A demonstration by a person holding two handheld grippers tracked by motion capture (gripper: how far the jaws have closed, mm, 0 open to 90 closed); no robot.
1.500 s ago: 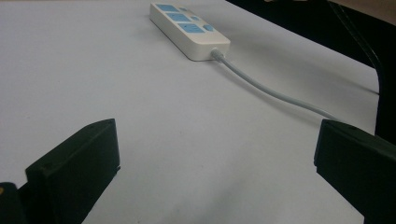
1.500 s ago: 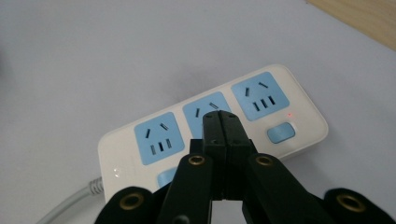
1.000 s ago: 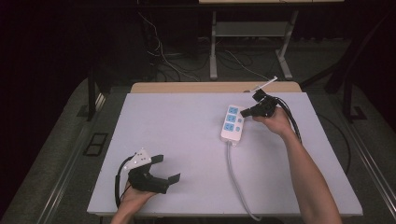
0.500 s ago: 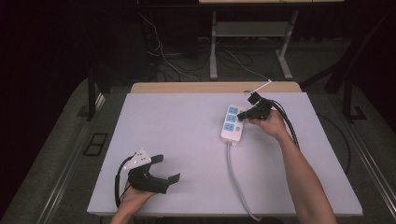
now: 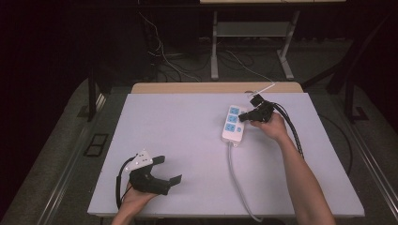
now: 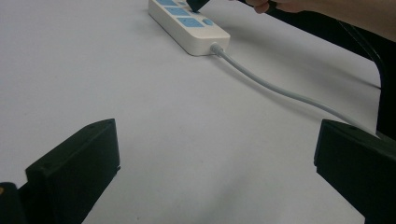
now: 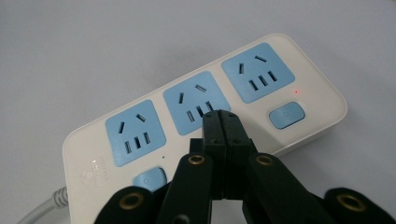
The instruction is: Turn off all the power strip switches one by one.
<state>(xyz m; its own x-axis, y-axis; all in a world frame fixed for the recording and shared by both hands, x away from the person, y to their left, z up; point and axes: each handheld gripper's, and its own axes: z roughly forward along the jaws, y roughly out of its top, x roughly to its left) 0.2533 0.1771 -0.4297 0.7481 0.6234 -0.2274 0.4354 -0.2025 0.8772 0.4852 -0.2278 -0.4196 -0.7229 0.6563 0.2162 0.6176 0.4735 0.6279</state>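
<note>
A white power strip (image 5: 233,124) with three blue sockets is seen lying flat on the pale table (image 5: 187,131), right of centre and toward the far edge. Its grey cord (image 5: 237,180) is trailed back across the table to the near edge.

The right gripper (image 5: 243,116) is held at the right-hand long side of the strip, its tip pointed leftward over the strip's top face. The right hand (image 5: 270,126) is wrapped around the handle from behind, and the forearm is stretched up from the bottom edge at a slight leftward lean, the wrist bent a little inward. In the right gripper view, the jaws are pressed flat together with nothing between them, and the closed tip (image 7: 219,126) is poised over the strip (image 7: 205,121) beside the middle socket (image 7: 198,102). Whether the tip is touching the plastic cannot be told. A blue button (image 7: 286,115) and a small red light (image 7: 296,92) are seen near one end, and a second blue button (image 7: 149,178) near the cord end.

The left gripper (image 5: 169,171) is held low at the near left corner of the table, well apart from the strip. It is cupped from below by the left hand (image 5: 136,194), and the jaws are pointed to the right. In the left gripper view, the jaws are spread wide, with bare table between them and the strip (image 6: 189,21) far ahead.
</note>
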